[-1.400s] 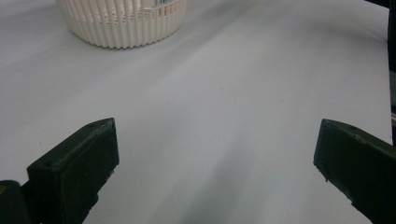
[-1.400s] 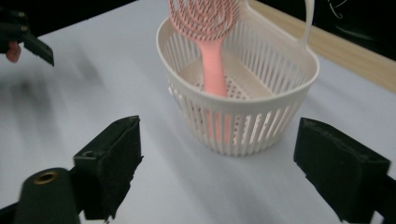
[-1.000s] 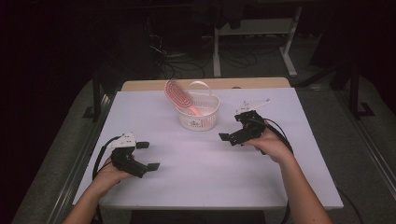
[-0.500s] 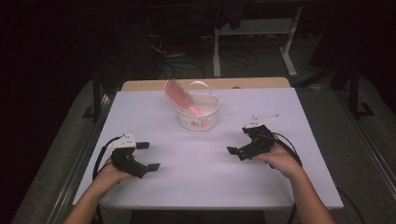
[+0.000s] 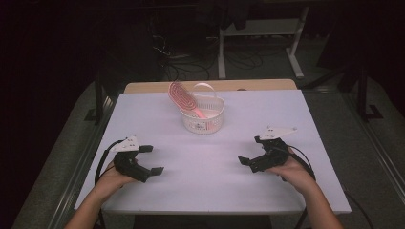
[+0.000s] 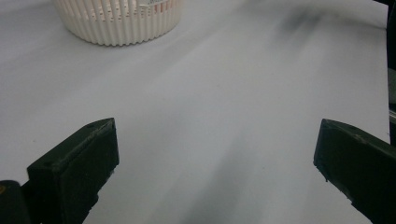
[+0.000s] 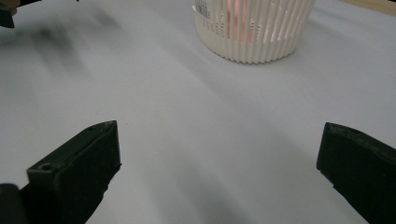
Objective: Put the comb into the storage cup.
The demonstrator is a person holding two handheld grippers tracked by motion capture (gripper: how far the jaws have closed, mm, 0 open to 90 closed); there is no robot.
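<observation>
Table (image 5: 210, 191), white top: one slatted white basket (image 5: 204, 119) at far centre, its handle up; one pink hairbrush (image 5: 184, 99) standing tilted in it, head out over the far-left rim, handle down inside, so the rim props it. Left gripper (image 5: 152, 160), near left, held low over the bare top, jaws wide apart, nothing between them; aimed toward the right, basket ahead at far left in the left gripper view. Right gripper (image 5: 251, 150), near right, likewise low, jaws wide apart and empty, aimed left. Both well apart from the basket, on either side; judged a resting pose, hands parked clear of the basket
</observation>
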